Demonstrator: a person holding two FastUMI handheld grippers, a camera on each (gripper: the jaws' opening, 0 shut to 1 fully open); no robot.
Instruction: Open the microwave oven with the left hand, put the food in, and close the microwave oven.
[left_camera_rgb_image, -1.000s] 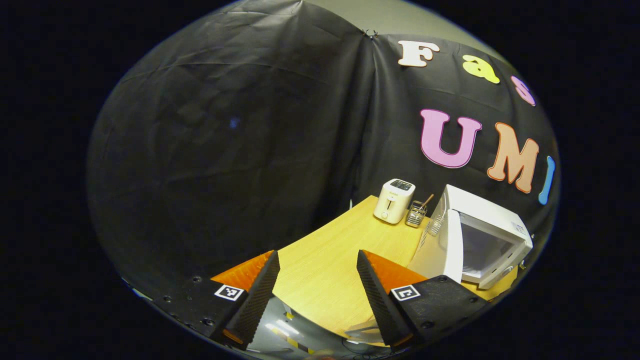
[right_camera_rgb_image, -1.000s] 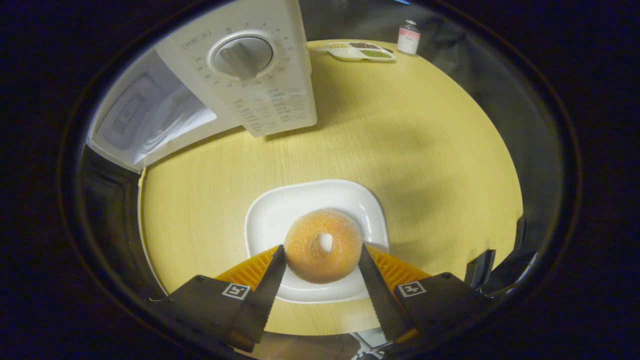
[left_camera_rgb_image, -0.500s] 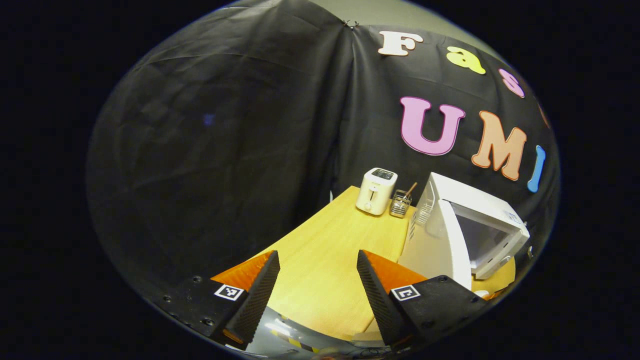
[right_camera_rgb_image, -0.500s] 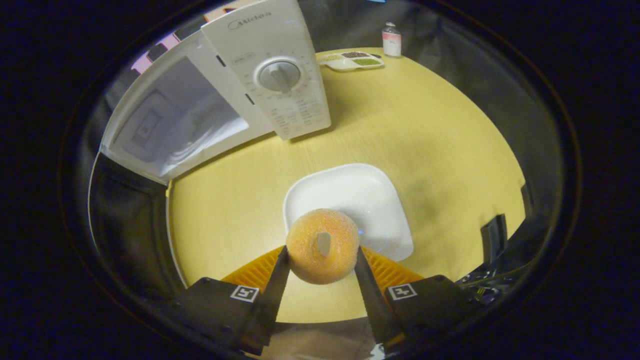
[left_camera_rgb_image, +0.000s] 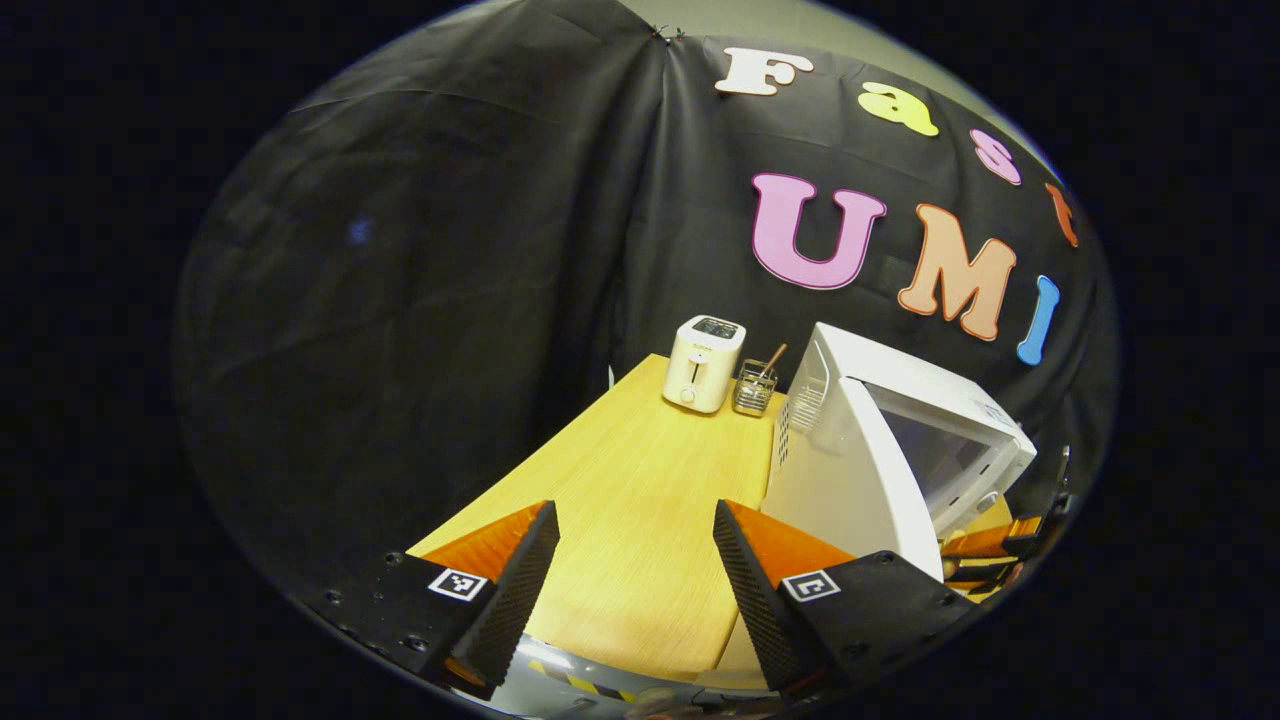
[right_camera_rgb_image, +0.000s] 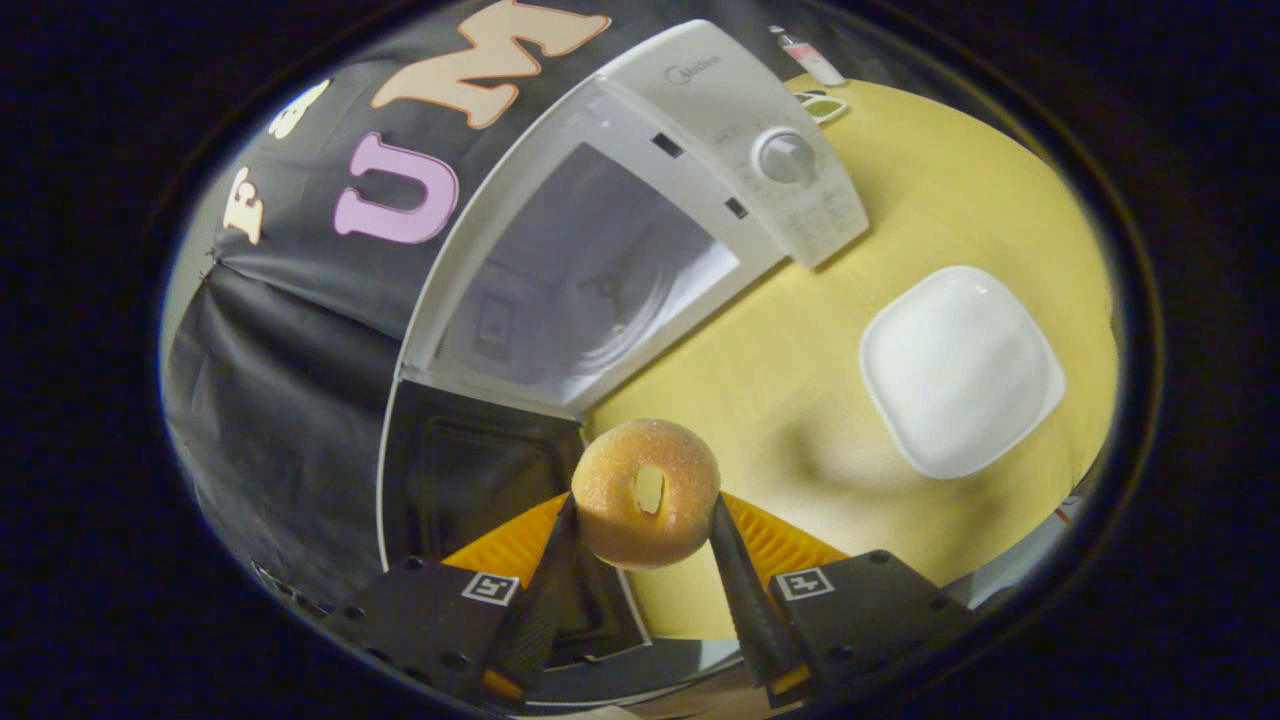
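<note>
Doughnut (right_camera_rgb_image: 647, 492) is off the plate (right_camera_rgb_image: 960, 370) and up in the air, clamped between the right gripper (right_camera_rgb_image: 645, 545) fingers; half a second ago it hung just above the plate, now the plate sits empty well off to the side. Microwave (right_camera_rgb_image: 600, 250) door (right_camera_rgb_image: 470, 490) is swung open, cavity facing the doughnut, so I'd say opening is done and insertion is next.

Left gripper (left_camera_rgb_image: 632, 585) fingers spread apart, holding nothing, over the counter (left_camera_rgb_image: 640, 490) edge; it has drifted back from the microwave (left_camera_rgb_image: 880, 450).

Left gripper view adds the toaster (left_camera_rgb_image: 704, 364) and utensil holder (left_camera_rgb_image: 754, 388) behind the microwave. Right gripper view adds the cavity interior, control dial (right_camera_rgb_image: 787, 157) and plate.
</note>
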